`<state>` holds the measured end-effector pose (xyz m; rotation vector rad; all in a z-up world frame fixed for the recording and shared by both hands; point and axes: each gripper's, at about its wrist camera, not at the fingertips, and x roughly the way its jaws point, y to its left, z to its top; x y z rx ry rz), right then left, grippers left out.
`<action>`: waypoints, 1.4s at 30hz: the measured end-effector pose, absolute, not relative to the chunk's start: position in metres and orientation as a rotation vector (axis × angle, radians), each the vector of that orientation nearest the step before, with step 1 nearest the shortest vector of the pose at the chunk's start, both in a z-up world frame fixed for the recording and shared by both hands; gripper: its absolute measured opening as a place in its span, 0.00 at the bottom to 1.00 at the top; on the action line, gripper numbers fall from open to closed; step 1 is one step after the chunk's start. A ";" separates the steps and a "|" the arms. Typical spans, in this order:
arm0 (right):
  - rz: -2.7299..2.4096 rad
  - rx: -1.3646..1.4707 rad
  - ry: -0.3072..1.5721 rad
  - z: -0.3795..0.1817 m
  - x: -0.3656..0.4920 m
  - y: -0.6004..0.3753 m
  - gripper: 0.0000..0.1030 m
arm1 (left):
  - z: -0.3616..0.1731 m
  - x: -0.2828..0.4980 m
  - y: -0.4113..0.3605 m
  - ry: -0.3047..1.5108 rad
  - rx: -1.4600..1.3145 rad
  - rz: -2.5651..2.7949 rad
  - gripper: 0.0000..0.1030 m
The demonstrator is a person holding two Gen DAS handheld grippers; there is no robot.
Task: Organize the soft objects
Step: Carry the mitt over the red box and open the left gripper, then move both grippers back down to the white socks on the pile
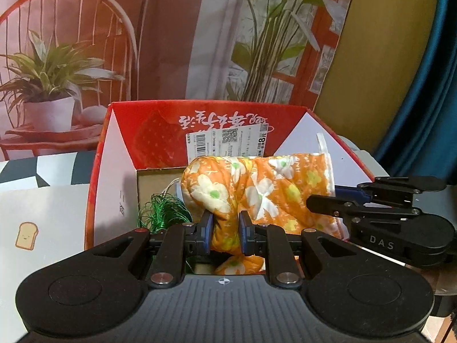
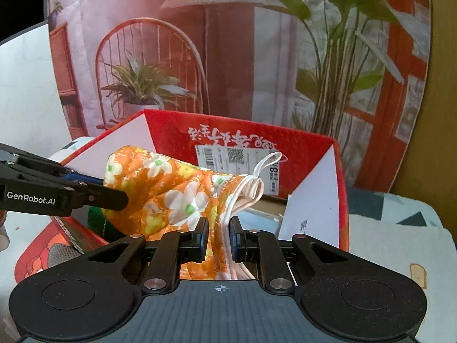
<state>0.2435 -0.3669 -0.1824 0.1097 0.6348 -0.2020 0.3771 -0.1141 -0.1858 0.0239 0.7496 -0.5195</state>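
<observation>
Both tongs, left (image 1: 225,233) and right (image 2: 218,235), pinched nearly closed on the orange floral mitt (image 1: 257,188), held above the red box (image 1: 108,154). Risk: uneven release snags its loop (image 2: 267,161) on the box's rim.

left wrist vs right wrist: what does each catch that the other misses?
Left wrist only: green tinsel in the box, beside the mitt.
Right wrist only: the mitt's white hanging loop and a red printed mat beside the box.
Both: the orange floral oven mitt pinched by left gripper and right gripper over the red cardboard box.
</observation>
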 end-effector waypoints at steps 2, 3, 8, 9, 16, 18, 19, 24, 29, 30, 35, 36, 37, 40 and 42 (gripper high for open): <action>-0.219 0.116 0.633 -0.182 0.242 -0.368 0.22 | -0.184 0.377 -0.114 0.742 0.033 -0.510 0.27; -0.236 0.115 0.629 -0.181 0.241 -0.368 0.29 | -0.183 0.377 -0.114 0.740 0.037 -0.506 0.44; -0.301 0.095 0.577 -0.176 0.230 -0.361 0.50 | -0.167 0.363 -0.105 0.674 0.022 -0.502 0.75; -0.305 0.090 0.555 -0.174 0.226 -0.358 0.59 | -0.163 0.359 -0.103 0.665 0.024 -0.502 0.76; -0.299 0.075 0.452 -0.162 0.194 -0.339 0.67 | -0.150 0.321 -0.081 0.611 0.016 -0.486 0.80; -0.282 0.087 0.422 -0.161 0.181 -0.332 0.67 | -0.152 0.307 -0.072 0.613 0.002 -0.482 0.80; -0.275 0.090 0.412 -0.161 0.175 -0.328 0.67 | -0.154 0.299 -0.068 0.615 -0.004 -0.478 0.80; -0.258 0.102 0.386 -0.171 0.143 -0.306 0.67 | -0.171 0.262 -0.047 0.640 -0.013 -0.456 0.79; -0.262 0.153 0.398 -0.190 0.115 -0.293 0.67 | -0.199 0.232 -0.034 0.704 -0.040 -0.449 0.78; -0.265 0.155 0.406 -0.195 0.110 -0.291 0.67 | -0.205 0.227 -0.032 0.720 -0.043 -0.447 0.78; -0.300 0.168 0.439 -0.213 0.086 -0.284 0.67 | -0.230 0.220 -0.024 0.785 -0.074 -0.413 0.78; -0.309 0.176 0.443 -0.216 0.082 -0.285 0.67 | -0.233 0.221 -0.023 0.795 -0.079 -0.404 0.77; -0.319 0.186 0.448 -0.218 0.079 -0.286 0.67 | -0.237 0.221 -0.022 0.803 -0.081 -0.397 0.77; -0.351 0.199 0.464 -0.226 0.067 -0.288 0.67 | -0.249 0.217 -0.024 0.830 -0.063 -0.378 0.73; -0.373 0.207 0.473 -0.232 0.060 -0.289 0.67 | -0.258 0.215 -0.025 0.858 -0.054 -0.367 0.69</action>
